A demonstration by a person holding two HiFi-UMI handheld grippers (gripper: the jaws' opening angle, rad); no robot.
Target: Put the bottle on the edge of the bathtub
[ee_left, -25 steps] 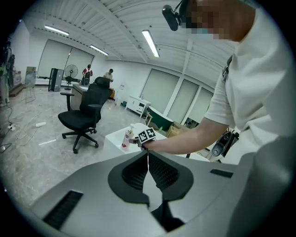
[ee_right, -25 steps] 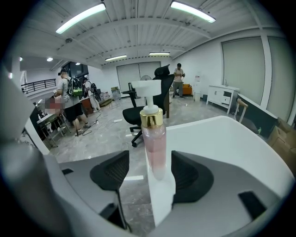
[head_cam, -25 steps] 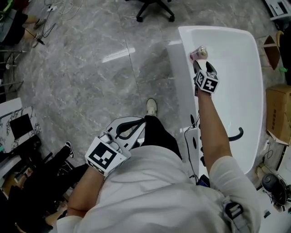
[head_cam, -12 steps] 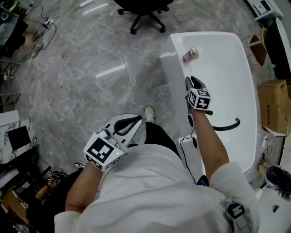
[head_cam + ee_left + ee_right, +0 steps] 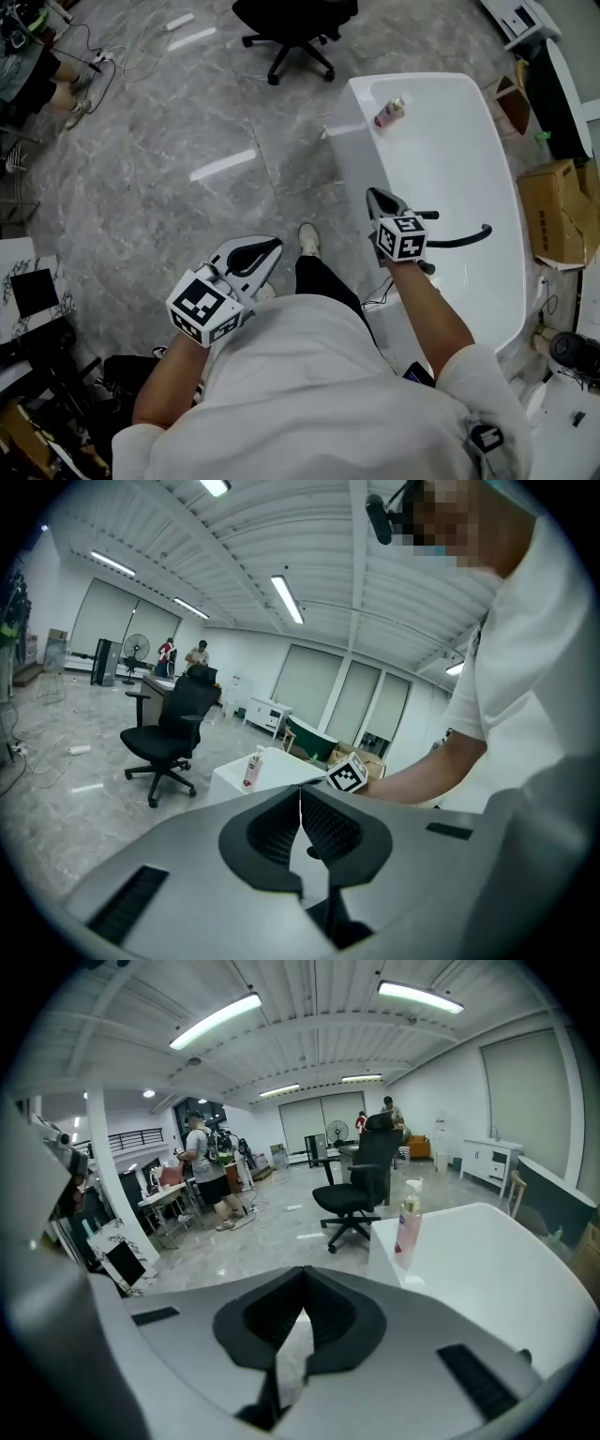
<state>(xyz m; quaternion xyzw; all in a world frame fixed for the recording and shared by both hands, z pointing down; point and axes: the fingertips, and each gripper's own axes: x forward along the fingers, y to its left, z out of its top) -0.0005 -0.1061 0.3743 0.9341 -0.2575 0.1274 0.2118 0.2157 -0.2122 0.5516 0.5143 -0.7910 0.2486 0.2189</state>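
- My right gripper [image 5: 378,200] is clenched: in the right gripper view its jaws meet tip to tip at [image 5: 302,1269], and nothing sits between them.
- The bottle [image 5: 389,112] is not in my grip; it stands on the edge of the bathtub [image 5: 354,127], at the far end of the tub on the side next to the open floor.
- From the head view, the right gripper hangs over the tub's near half, close to that same rim, and the bottle is well apart from it, farther along the rim, the way the jaws point.
- In the right gripper view the bottle [image 5: 409,1225] stands upright with its pump on top, ahead of the jaws and off to their right, on the white rim of the bathtub [image 5: 487,1269].
- My left gripper [image 5: 267,248] is closed too: in the left gripper view its jaws touch at [image 5: 300,789] and hold nothing.
- It sits low by my body, over the grey floor [image 5: 169,141], well away from the tub.
- The left gripper view also catches the bottle [image 5: 252,767], small and upright on the tub's corner.
- A black office chair [image 5: 295,23] stands on the floor beyond the tub's far end.
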